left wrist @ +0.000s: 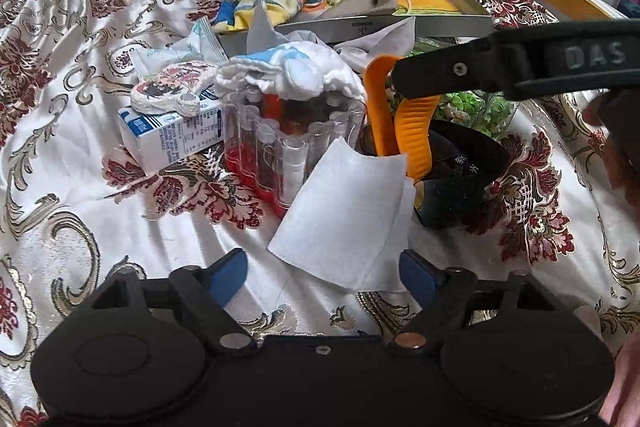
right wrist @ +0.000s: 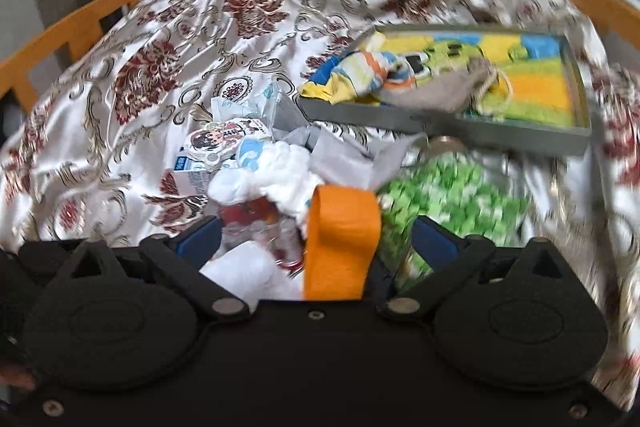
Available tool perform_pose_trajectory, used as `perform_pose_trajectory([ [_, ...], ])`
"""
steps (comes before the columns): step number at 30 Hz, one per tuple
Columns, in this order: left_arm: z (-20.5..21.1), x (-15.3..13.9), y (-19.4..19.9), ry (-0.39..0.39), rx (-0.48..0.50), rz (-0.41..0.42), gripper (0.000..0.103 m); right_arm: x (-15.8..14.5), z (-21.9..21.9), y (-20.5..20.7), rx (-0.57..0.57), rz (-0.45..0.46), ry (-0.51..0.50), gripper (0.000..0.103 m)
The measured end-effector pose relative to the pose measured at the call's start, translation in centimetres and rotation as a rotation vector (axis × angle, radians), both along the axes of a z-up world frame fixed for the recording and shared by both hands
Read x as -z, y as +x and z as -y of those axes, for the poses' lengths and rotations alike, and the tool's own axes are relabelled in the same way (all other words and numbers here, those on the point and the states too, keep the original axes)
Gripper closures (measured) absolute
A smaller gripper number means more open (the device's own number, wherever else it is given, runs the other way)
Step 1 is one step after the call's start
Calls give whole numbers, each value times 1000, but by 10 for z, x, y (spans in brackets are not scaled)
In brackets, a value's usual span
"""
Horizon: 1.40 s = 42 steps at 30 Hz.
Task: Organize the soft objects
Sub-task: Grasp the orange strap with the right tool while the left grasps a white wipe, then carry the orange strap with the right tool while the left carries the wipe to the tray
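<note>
The left gripper (left wrist: 322, 273), jaws wide and empty, is shown beside a white cloth (left wrist: 348, 223); the right gripper (right wrist: 316, 243), likewise wide and empty, is shown only from the side there.

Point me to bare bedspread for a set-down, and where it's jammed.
Free: bedspread left of the milk carton, and the right half of the tray past the drawstring pouch. Jammed: around the clear tube rack and orange strap.

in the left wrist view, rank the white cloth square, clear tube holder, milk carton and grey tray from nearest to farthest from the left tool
From the left tool:
1. White cloth square, just ahead, its lower edge between the blue fingers.
2. Clear tube holder, behind the cloth, centre.
3. Milk carton, further back on the left.
4. Grey tray, farthest, at the back.
</note>
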<state>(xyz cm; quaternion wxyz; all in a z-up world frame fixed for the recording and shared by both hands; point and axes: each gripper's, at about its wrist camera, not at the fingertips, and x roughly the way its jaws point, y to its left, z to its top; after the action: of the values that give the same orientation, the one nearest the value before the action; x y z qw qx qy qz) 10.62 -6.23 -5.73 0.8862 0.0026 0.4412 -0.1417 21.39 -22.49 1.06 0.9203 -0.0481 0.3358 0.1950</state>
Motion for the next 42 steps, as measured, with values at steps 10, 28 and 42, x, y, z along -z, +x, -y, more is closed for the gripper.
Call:
perform_pose_trajectory([
  [10,-2,3,3,-34,9,-17,58,11,-4,25,-32,-20,-17,30],
  [28,-2,0,1,-79,21,-16,100,21,-10,27,35,-50,-29,72],
  [42,5,-22,-19,-68,64,129,102,1,0,4,64,46,-28,73],
])
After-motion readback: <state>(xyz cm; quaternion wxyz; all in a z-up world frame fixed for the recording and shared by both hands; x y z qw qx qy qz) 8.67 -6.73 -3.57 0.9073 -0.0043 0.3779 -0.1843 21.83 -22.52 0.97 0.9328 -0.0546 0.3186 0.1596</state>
